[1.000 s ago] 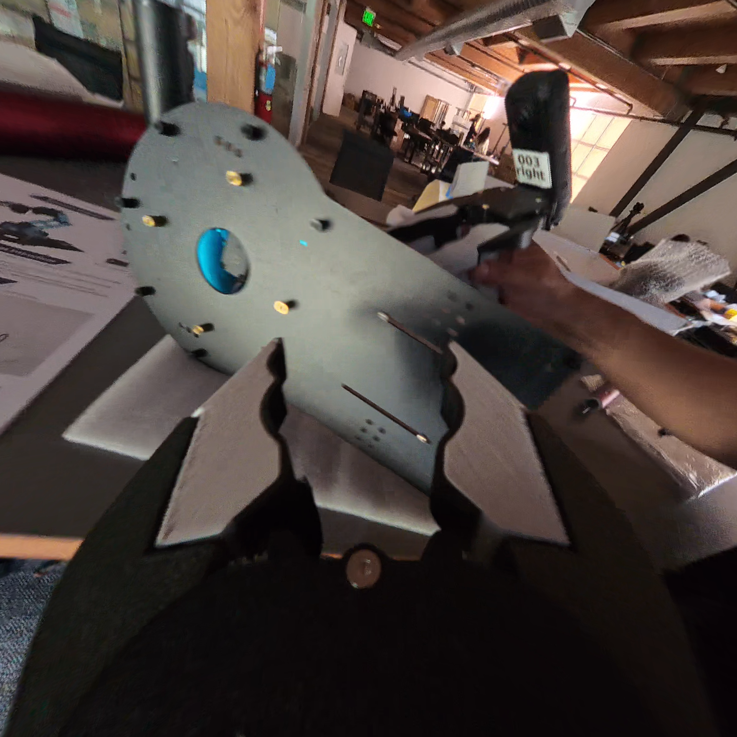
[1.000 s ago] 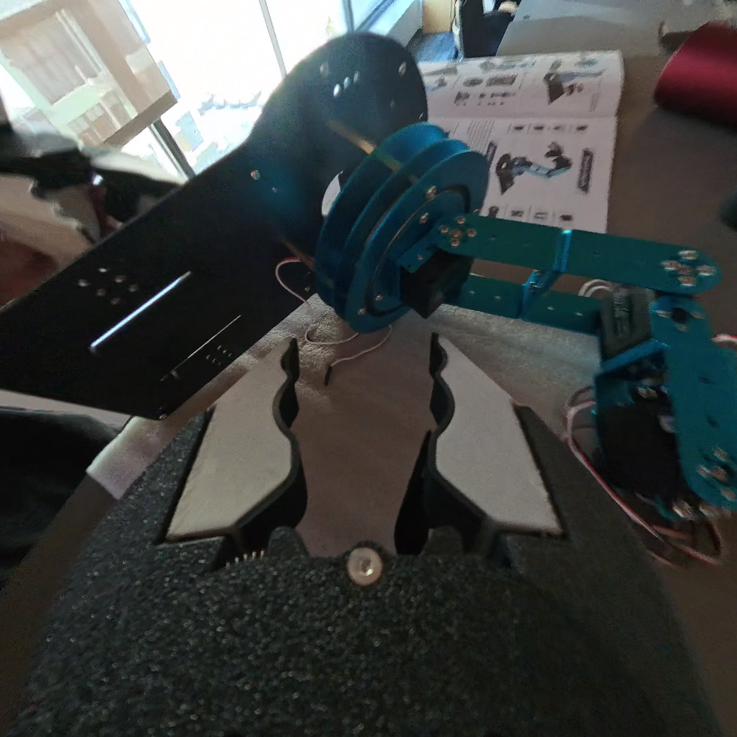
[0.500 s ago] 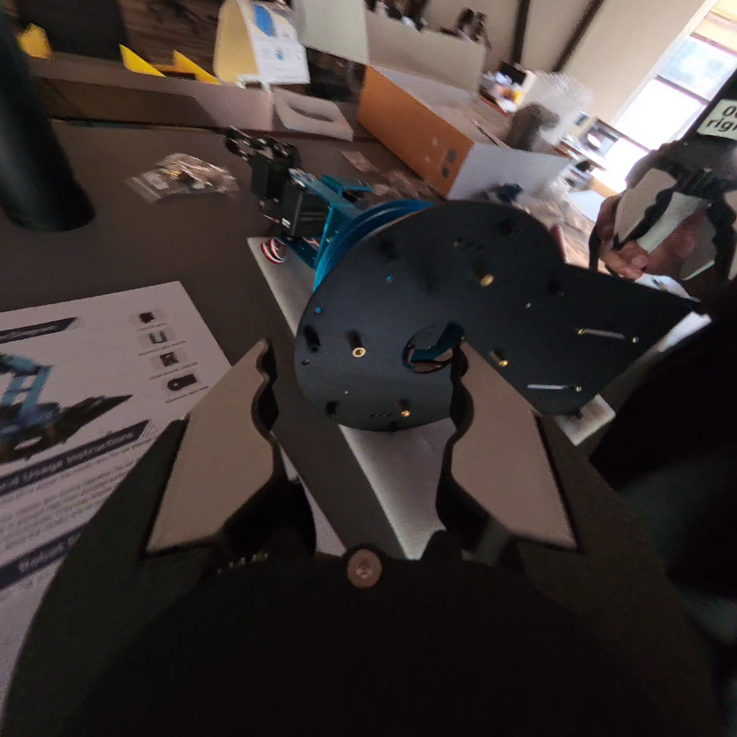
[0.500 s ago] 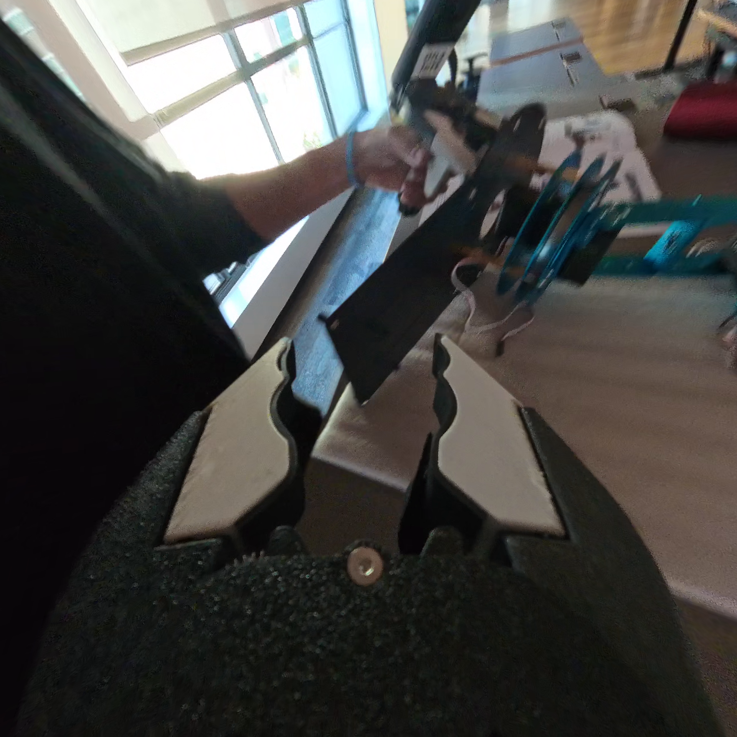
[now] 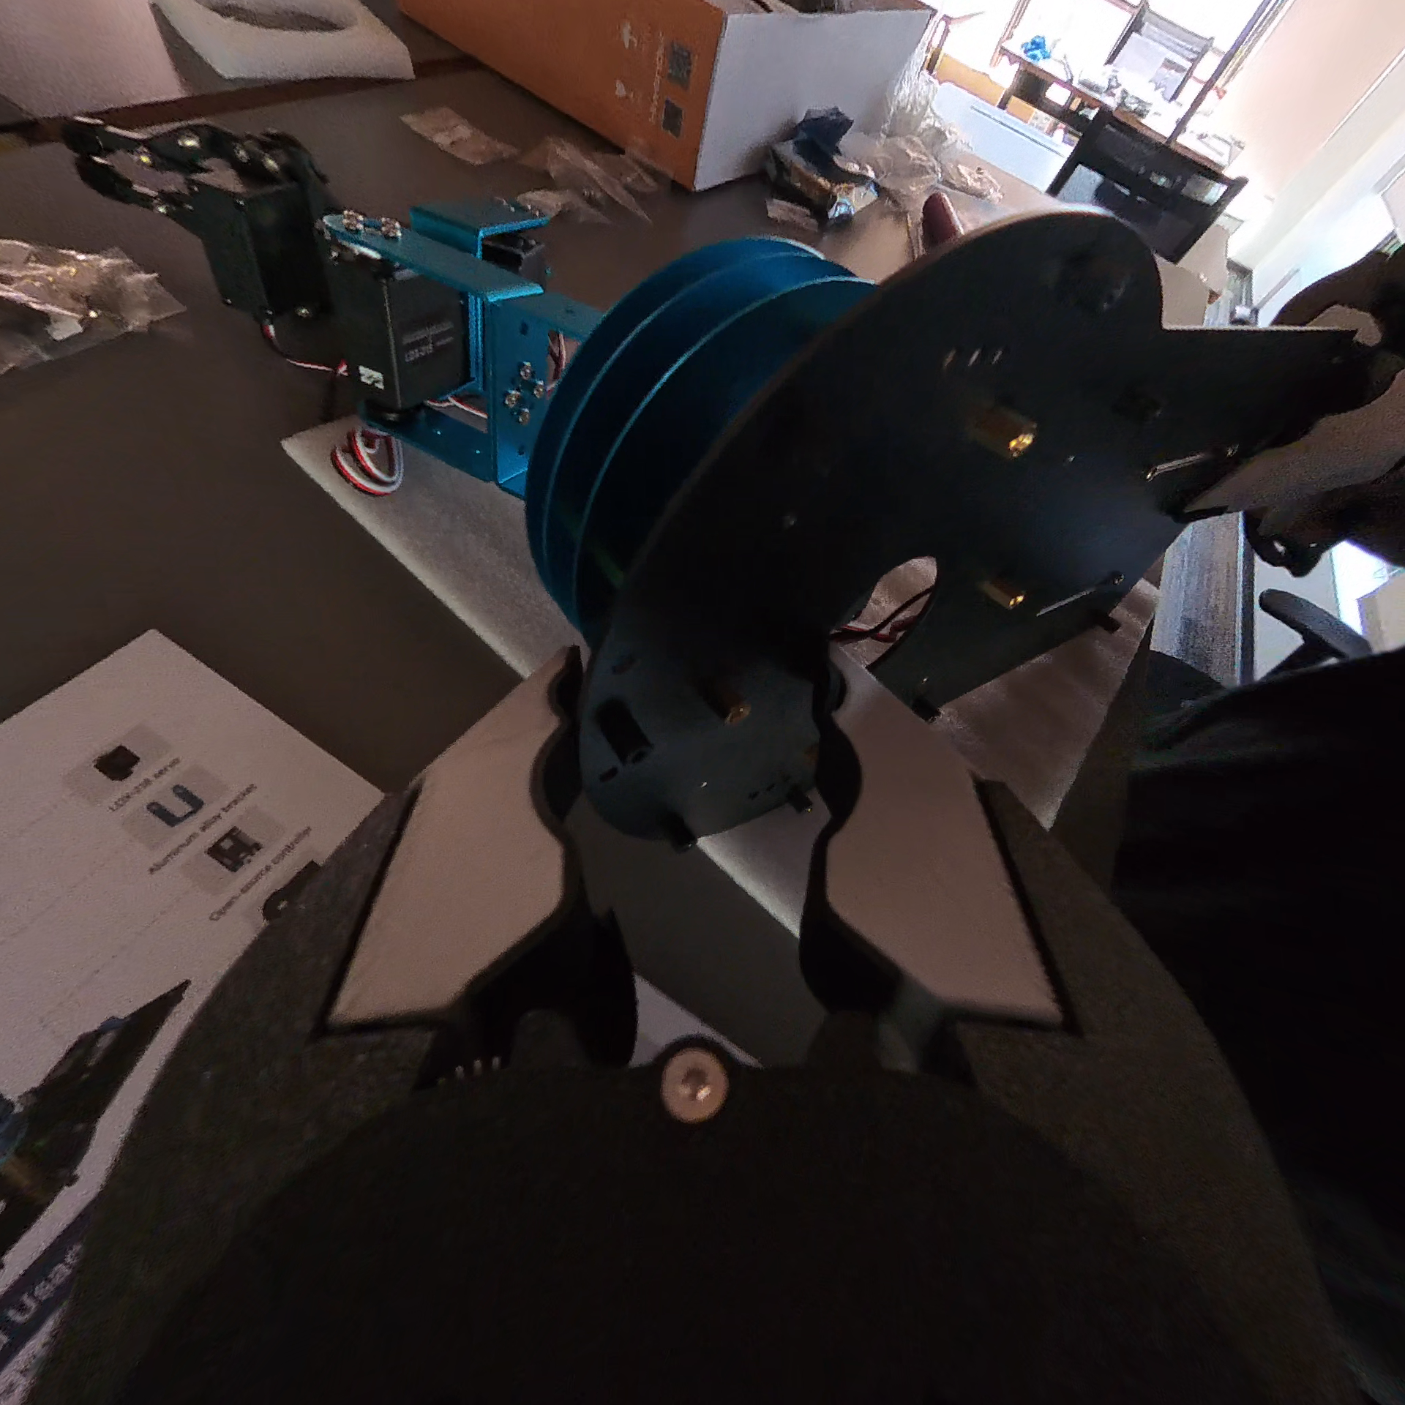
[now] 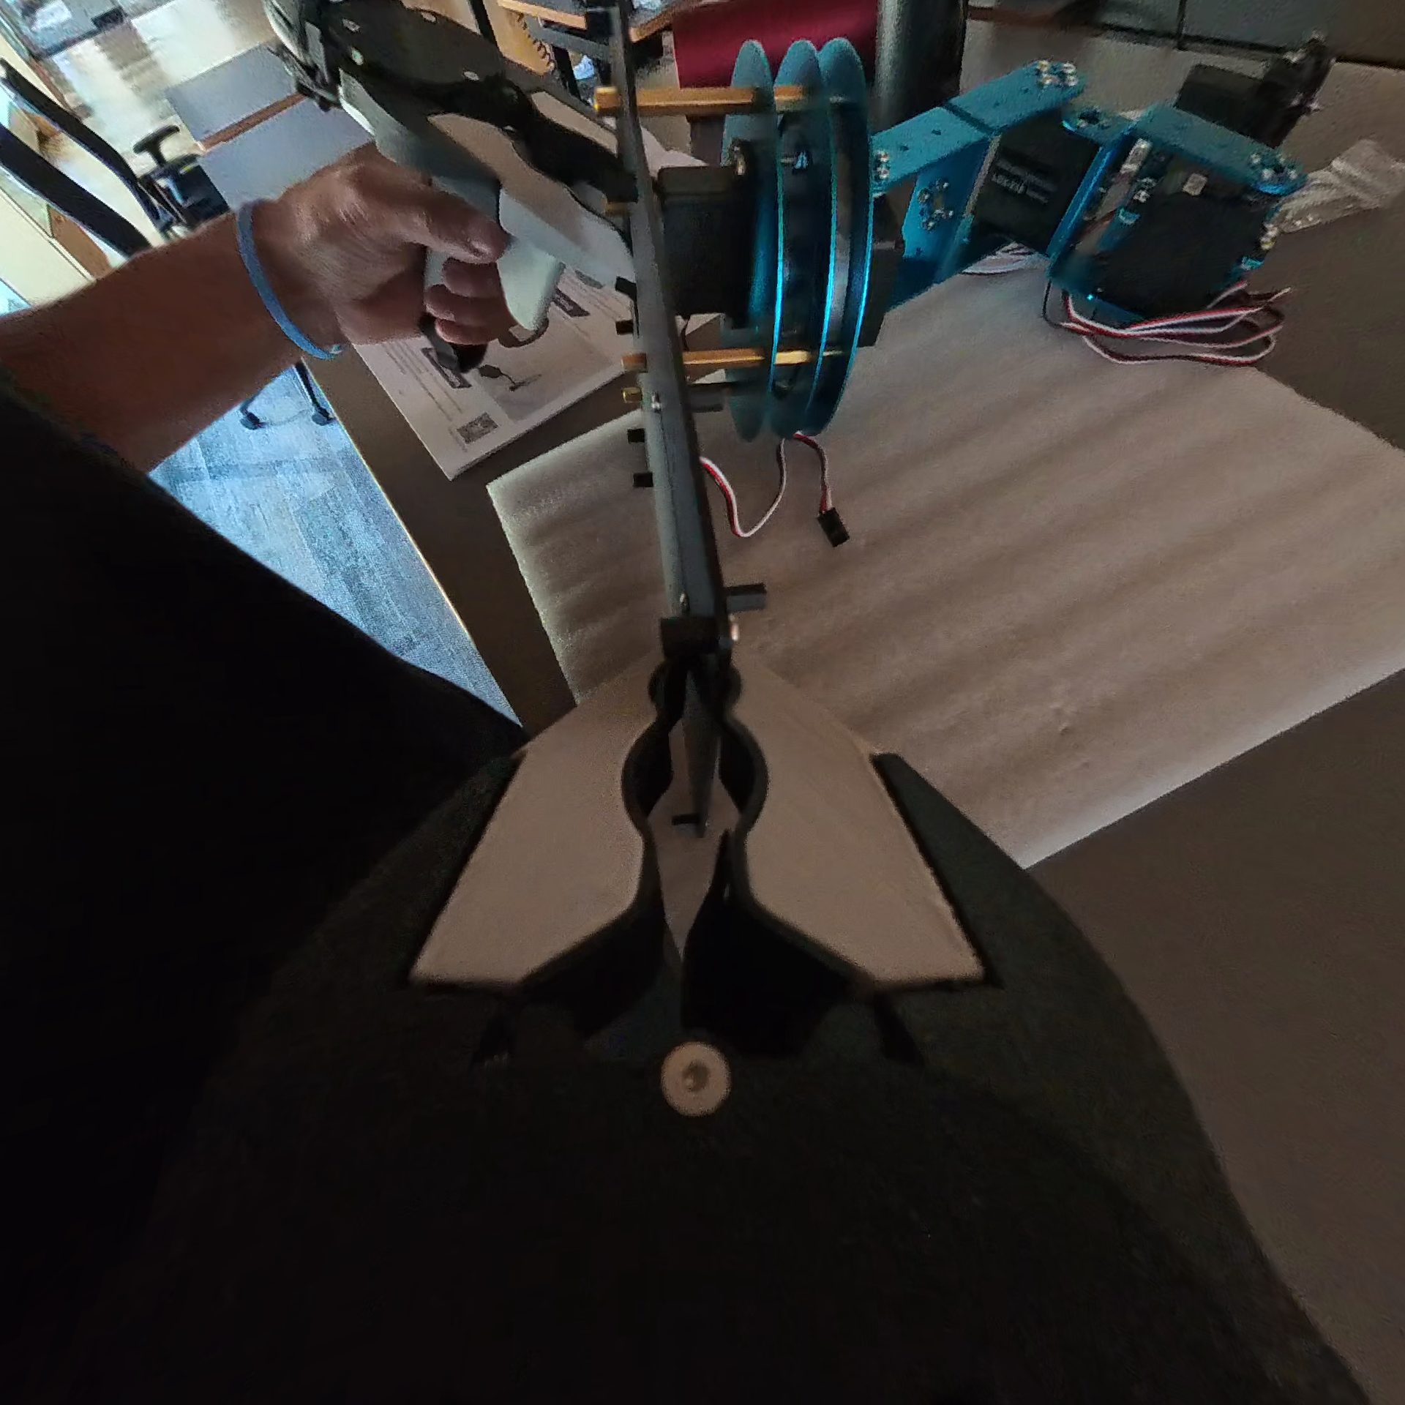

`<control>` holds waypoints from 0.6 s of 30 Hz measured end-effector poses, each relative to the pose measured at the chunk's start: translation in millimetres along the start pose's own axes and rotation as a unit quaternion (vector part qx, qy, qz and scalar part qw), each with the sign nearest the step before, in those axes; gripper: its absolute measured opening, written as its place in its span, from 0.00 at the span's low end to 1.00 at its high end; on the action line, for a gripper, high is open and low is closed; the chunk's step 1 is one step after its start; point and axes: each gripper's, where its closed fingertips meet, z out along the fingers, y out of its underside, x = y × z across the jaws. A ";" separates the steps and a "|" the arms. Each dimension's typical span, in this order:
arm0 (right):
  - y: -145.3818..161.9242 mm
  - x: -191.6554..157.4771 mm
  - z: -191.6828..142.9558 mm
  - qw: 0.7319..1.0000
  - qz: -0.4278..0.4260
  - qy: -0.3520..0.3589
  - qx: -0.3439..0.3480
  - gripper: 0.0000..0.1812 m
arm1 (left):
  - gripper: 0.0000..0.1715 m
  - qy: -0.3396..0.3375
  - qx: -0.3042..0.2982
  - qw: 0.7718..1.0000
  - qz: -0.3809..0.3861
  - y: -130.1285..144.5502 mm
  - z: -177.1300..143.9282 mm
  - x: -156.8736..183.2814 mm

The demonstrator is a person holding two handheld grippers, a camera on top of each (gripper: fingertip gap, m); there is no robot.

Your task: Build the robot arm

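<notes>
Left wrist view: booklet point(image 5: 152, 821) at left, orange box point(image 5: 608, 68) at the far edge, plastic bags point(image 5: 61, 289) scattered on the table point(image 5: 190, 494). Left gripper point(image 5: 696, 684) spread, its fingers either side of the rounded end of the black plate point(image 5: 874, 517); contact hard to tell. Blue discs point(image 5: 646, 395) and toy arm point(image 5: 441, 319) lie behind, on a foam sheet point(image 5: 471, 532).

Right wrist view: right gripper point(image 6: 696, 684) pinches the plate's narrow end, seen edge-on. The person's hand point(image 6: 365, 251) holds the other gripper beyond it; its tips are hidden by the plate.
</notes>
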 end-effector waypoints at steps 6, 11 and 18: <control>-26.6 -12.5 -10.2 0.998 -0.051 0.003 0.024 0.01 | 0.33 0.029 0.041 0.998 0.029 -28.5 -8.2 2.0; -45.0 -20.9 -26.5 0.996 -0.083 0.027 0.036 0.03 | 0.34 0.080 0.040 0.994 0.063 -55.8 -3.9 9.1; -39.8 -24.9 -34.8 0.992 -0.103 0.072 0.017 0.03 | 0.35 0.156 0.025 0.984 0.085 -67.2 24.0 13.3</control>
